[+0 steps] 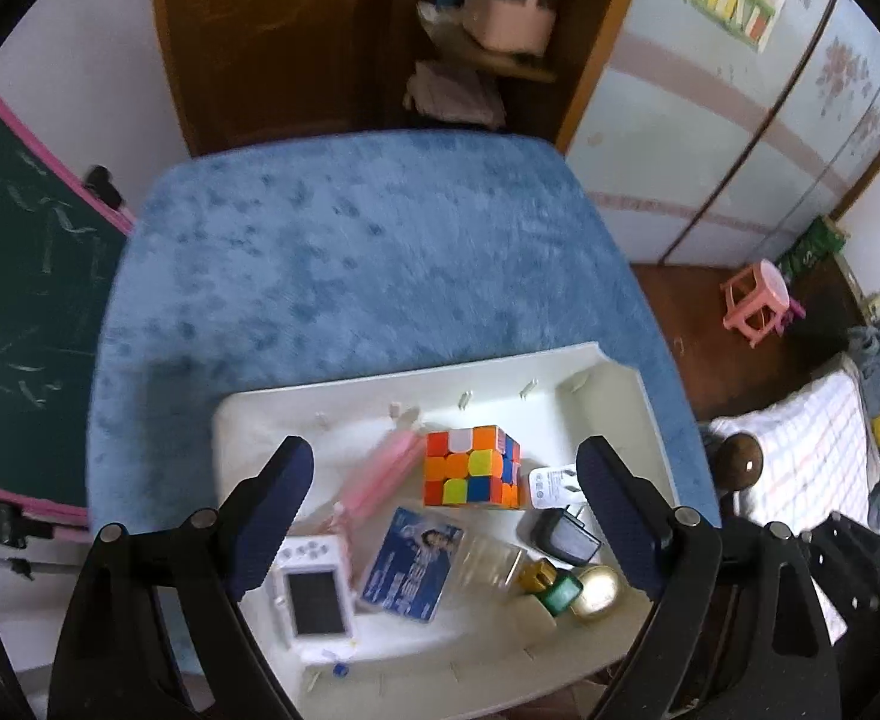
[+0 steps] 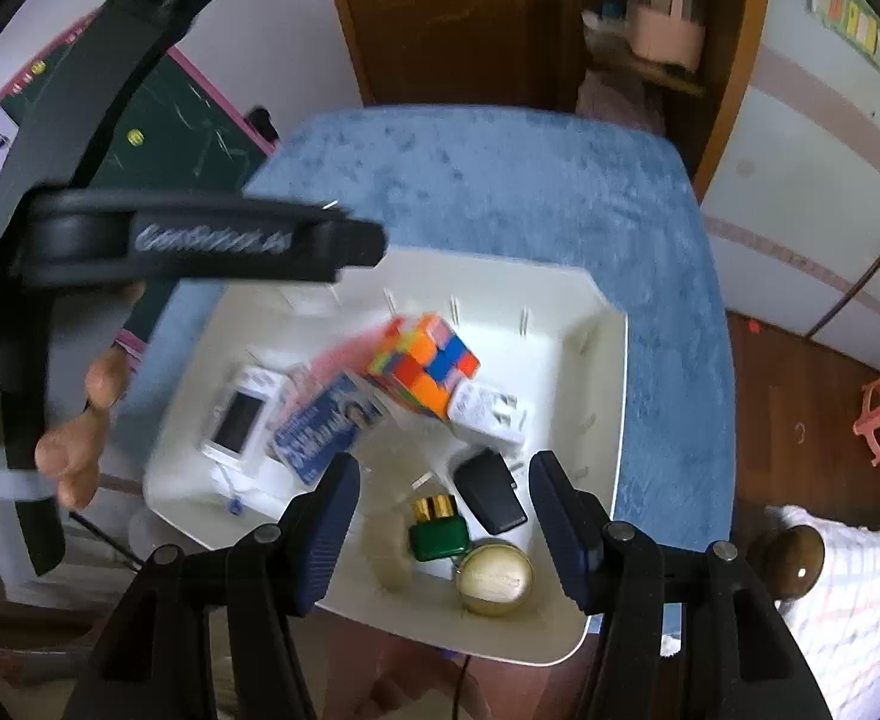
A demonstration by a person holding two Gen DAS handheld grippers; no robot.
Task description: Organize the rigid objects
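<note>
A blue plush-covered table (image 1: 344, 252) fills the space ahead of both grippers, and on its near end sits a white tray (image 1: 626, 402) holding the clutter. The left gripper (image 1: 446, 516) hangs above the tray with its jaws spread wide and nothing between them; the right gripper (image 2: 443, 516) does the same, its fingers parted and empty over the tray's near corner.

Just ahead of the left gripper, between its fingertips, stands the colourful puzzle cube (image 1: 470, 468). A pink case (image 1: 383, 474) lies beside it toward the left finger. Below the cube, nearer the gripper, lies a blue printed card (image 1: 410, 564), and by the left finger a white handheld game (image 1: 314, 588). Against the right finger rest a white plug adapter (image 1: 551, 486) and a black charger (image 1: 566, 534).

Between the right gripper's fingers sit a green bottle with a gold cap (image 2: 437, 531) and, just beside it, a round gold tin (image 2: 496, 579).
</note>
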